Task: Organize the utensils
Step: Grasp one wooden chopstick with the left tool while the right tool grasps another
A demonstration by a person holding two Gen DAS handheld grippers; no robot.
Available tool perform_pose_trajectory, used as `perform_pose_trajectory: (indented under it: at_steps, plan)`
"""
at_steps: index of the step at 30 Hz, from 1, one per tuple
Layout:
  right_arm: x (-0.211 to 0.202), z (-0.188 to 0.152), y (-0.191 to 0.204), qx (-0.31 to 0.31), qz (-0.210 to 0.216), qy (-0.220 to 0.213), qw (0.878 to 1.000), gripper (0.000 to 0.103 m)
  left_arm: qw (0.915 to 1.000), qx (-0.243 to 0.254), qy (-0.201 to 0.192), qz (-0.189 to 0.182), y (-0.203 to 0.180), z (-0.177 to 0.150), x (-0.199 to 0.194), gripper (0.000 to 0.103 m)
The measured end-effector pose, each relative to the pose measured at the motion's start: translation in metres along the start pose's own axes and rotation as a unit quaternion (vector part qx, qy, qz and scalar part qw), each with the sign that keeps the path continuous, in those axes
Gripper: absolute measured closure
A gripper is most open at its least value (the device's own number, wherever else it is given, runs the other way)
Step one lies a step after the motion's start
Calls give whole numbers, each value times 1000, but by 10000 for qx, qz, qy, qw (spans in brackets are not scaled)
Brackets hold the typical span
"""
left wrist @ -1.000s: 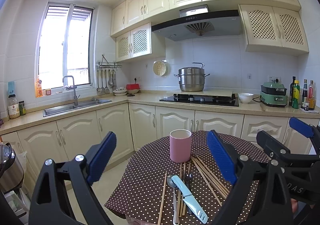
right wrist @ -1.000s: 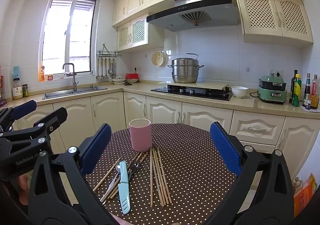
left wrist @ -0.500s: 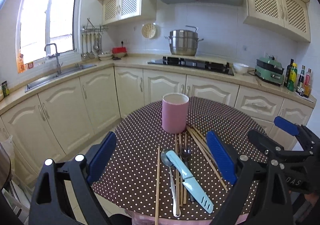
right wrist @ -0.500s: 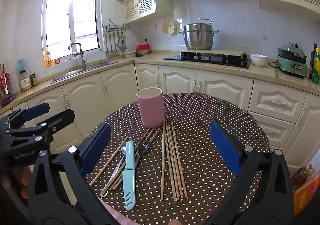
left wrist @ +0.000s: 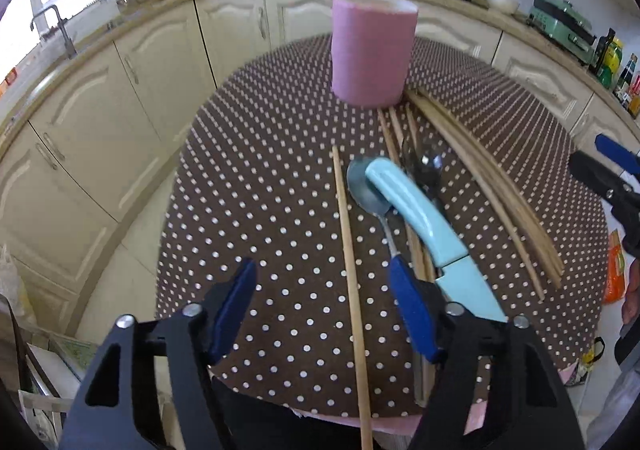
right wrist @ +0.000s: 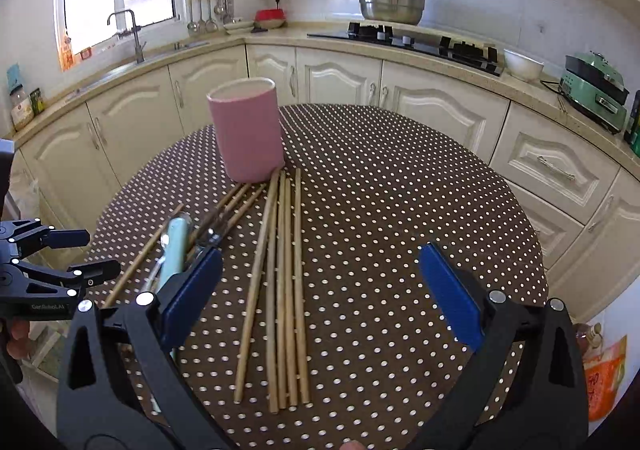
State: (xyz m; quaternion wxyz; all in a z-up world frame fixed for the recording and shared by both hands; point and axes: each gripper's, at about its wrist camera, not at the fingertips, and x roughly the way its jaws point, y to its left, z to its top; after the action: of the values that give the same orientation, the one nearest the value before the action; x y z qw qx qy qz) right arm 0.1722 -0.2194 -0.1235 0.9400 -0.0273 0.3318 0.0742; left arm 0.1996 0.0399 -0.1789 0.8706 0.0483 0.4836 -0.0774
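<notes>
The left claw (left wrist: 324,308) hangs over the near edge of the dotted table (left wrist: 256,178). Its jaws have just been closing, but they are partly open and hold nothing. One lone chopstick (left wrist: 347,250) lies between them, pointing away toward the pink cup (left wrist: 372,50). The blue knife (left wrist: 424,226) and spoon (left wrist: 370,190) lie just to its right. The right claw (right wrist: 320,290) is wide open and empty above a bunch of chopsticks (right wrist: 284,282). The left claw looks nearer to the lone stick, so it can probably pinch across it.

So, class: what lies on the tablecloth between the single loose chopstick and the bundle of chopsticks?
Left wrist view: a spoon, blue-handled knife, dark fork and more chopsticks.
</notes>
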Motion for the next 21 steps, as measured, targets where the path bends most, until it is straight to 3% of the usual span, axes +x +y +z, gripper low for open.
perform_pose_trajectory:
  at_steps: [4, 8, 12, 15, 17, 21]
  plan:
    - [18, 6, -6, -148, 34, 319, 9994, 6, 9996, -10, 294, -12, 3, 6, 20, 57]
    - [41, 21, -15, -186, 313, 808, 9961, 6, 9992, 107, 373, 6, 6, 16, 30, 62]
    - [72, 36, -18, -328, 467, 1427, 9881, 8, 9992, 10, 407, -2, 12, 32, 36, 96]
    - [95, 43, -19, -350, 657, 1902, 9789, 20, 9989, -169, 390, -170, 18, 40, 39, 98]
    - [109, 47, -18, -387, 719, 2166, 9728, 35, 9986, -298, 328, -277, 25, 44, 40, 98]
    - [124, 53, -15, -492, 761, 2453, 9652, 50, 9976, -530, 143, -411, 34, 41, 38, 98]
